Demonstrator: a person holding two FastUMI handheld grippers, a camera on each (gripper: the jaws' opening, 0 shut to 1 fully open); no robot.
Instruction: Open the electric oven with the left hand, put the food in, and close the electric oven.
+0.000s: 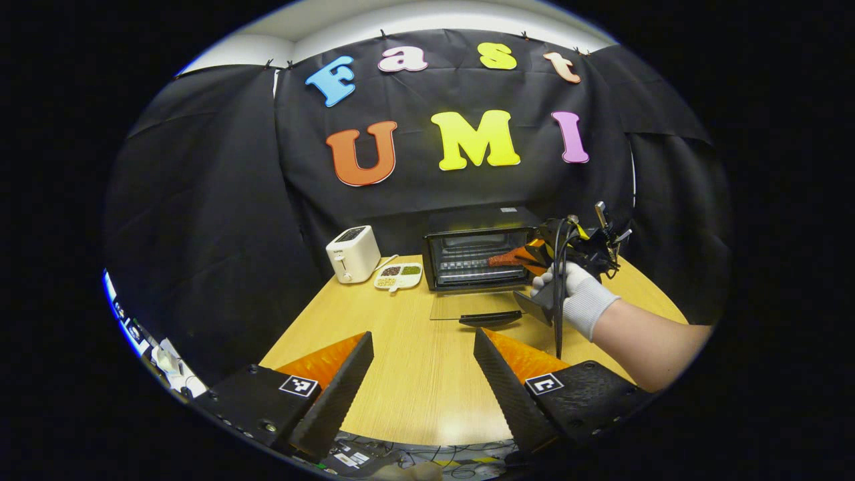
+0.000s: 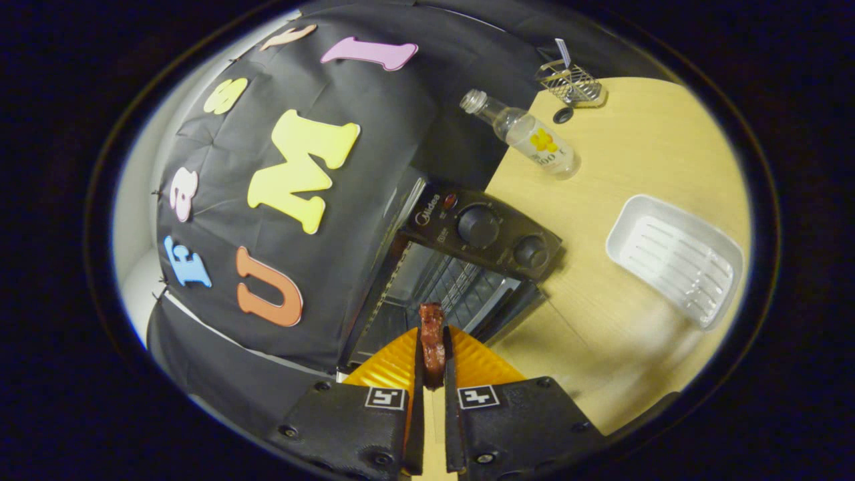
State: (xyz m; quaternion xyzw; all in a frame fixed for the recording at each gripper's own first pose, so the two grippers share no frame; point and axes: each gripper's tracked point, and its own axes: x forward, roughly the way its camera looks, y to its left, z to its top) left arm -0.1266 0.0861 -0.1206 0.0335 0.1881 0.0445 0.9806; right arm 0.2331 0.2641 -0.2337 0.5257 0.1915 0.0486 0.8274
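My right gripper (image 2: pixel 433 364) pinches a dark reddish-brown strip of food (image 2: pixel 432 341) before the open oven (image 2: pixel 467 267); my left gripper's (image 1: pixel 423 374) jaws gape wide.

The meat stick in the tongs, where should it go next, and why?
Probably a little farther forward, onto the rack inside the oven. The oven door already lies open, and the right tongs pinch the meat stick right at the oven's mouth, so it seems only to need carrying in. The left tongs hang open, away from the oven.
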